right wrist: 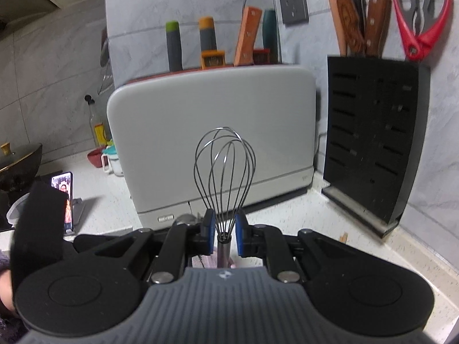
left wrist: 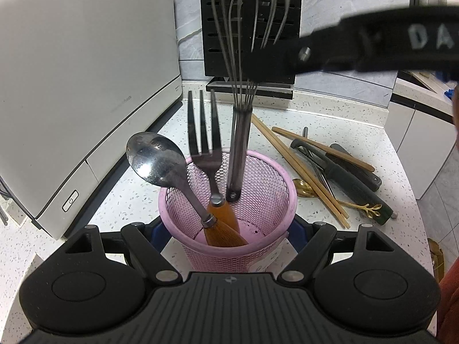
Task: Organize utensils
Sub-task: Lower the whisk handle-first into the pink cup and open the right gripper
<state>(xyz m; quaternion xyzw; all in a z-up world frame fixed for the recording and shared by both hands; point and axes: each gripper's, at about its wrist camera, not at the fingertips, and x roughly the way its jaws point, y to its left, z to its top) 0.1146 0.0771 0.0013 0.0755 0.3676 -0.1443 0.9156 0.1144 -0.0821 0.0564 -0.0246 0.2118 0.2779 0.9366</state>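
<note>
A pink mesh basket (left wrist: 258, 177) stands on the speckled counter, and my left gripper (left wrist: 229, 229) is shut on it with a blue pad on each side. In the basket lean a spoon (left wrist: 156, 160) and a fork (left wrist: 205, 143), both with wooden handles. A wire whisk (left wrist: 238, 149) hangs upright with its steel handle down inside the basket. My right gripper (left wrist: 252, 66) reaches in from the right and is shut on the wires just above the handle. In the right wrist view the whisk (right wrist: 223, 250) stands between the blue pads of that gripper (right wrist: 225, 223).
Right of the basket lie wooden chopsticks (left wrist: 301, 166), a black peeler (left wrist: 344, 177) and a gold spoon (left wrist: 304, 187). A grey-white appliance (left wrist: 86, 86) fills the left. A black knife block (left wrist: 249, 23) stands at the wall. The counter's edge curves at the right.
</note>
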